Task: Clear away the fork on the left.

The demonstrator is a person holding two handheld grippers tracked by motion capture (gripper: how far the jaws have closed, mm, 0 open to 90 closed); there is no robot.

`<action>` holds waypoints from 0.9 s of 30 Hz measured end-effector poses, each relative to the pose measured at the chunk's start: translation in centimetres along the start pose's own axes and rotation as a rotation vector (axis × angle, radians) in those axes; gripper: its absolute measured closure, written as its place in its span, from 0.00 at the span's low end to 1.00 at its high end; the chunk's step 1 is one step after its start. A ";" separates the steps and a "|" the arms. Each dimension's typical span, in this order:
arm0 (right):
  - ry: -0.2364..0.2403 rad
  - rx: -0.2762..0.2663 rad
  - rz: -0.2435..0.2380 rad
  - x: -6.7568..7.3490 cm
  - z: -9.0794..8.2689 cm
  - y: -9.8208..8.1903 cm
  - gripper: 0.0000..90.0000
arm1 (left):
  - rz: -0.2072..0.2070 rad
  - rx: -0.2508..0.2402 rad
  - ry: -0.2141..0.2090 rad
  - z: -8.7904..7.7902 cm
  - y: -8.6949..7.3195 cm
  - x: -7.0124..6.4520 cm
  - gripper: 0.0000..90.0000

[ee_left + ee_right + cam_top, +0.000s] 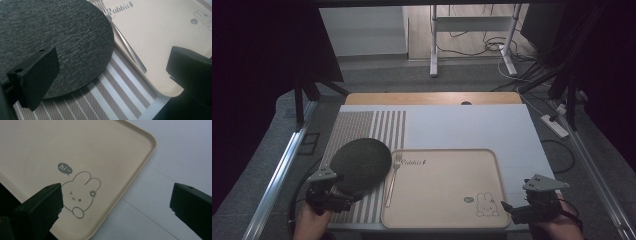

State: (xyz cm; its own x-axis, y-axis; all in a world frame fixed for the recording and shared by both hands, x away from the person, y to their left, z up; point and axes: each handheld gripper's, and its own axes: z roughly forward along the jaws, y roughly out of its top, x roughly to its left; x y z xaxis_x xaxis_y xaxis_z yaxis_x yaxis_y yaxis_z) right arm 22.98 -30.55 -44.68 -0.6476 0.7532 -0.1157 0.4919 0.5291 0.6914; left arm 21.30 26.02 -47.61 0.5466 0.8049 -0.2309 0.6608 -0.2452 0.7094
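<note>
A dark round slate plate [361, 165] lies on a striped placemat [362, 125] at the table's left. To its right is a beige tray [442, 175] with a rabbit print [487, 205], and a silver fork [392, 180] lies along the tray's left edge. My left gripper [343, 196] stands open at the plate's near edge. In the left gripper view, the left gripper [112, 67] spans the plate [57, 37], placemat [120, 87], fork [127, 47] and tray [160, 32]. My right gripper [518, 210] is open at the tray's near right corner. The right gripper [117, 195] holds nothing over the rabbit [80, 192].
A white mat [472, 125] covers the wooden table [432, 98]. Metal rails [277, 175] run along both sides. On the floor beyond are a white stand [472, 30], cables and a power strip [554, 125].
</note>
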 end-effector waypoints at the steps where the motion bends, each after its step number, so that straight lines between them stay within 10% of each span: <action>1: 0.000 0.000 0.000 0.0 0.0 0.0 0.00 | -0.004 -0.002 0.001 -0.1 -0.2 0.0 0.00; 27: -0.023 -0.008 0.038 -0.2 -0.1 0.0 0.00 | -0.072 -0.014 0.103 -3.2 -3.2 -0.3 0.00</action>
State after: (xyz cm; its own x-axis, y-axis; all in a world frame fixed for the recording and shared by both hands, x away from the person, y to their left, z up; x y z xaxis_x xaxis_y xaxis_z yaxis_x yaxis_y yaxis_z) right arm 23.08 -30.74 -44.61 -0.6150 0.7814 -0.1061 0.5110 0.4973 0.7011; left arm 17.34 28.31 -47.71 0.4422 0.8714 -0.2123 0.6888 -0.1784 0.7026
